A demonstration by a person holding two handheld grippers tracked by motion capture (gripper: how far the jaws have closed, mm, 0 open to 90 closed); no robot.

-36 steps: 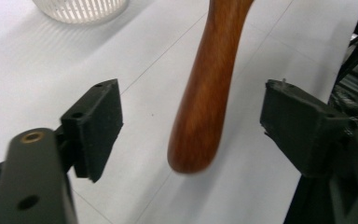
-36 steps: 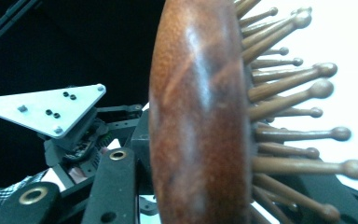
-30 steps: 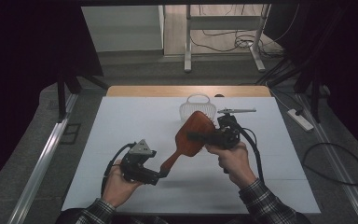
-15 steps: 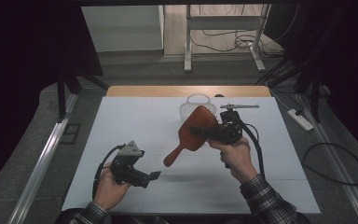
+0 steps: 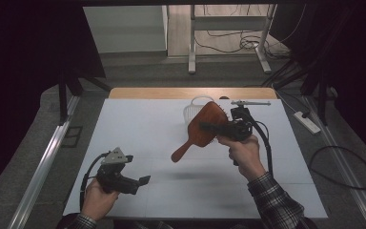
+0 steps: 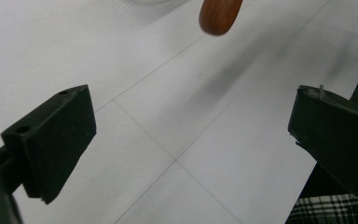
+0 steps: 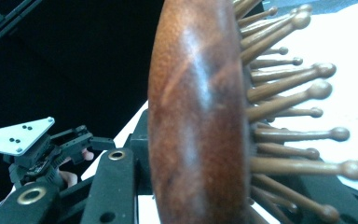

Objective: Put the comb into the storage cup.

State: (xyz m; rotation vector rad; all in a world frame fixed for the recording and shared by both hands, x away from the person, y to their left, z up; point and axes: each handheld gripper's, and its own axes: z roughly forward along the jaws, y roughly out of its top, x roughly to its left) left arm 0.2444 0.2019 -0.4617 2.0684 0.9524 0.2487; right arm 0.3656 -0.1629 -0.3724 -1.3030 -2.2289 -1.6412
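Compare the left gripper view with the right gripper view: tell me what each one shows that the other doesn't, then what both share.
Left gripper view alone: its own open tool over the seams of the white table, and a plaid sleeve. Right gripper view alone: the hairbrush's wooden bristles, the right tool clamped on the brush head, and the other hand's tool farther off with its grey plate. Both: the brown hairbrush, though the left sees just its handle tip.

**What stays out of sight**

The brush (image 5: 204, 128) covers most of the white basket (image 5: 192, 110) behind it. In the left gripper view just the handle tip (image 6: 219, 16) pokes in from the top edge. Close up, the brush head (image 7: 196, 116) runs off top and bottom, its pins (image 7: 298, 98) blurred.
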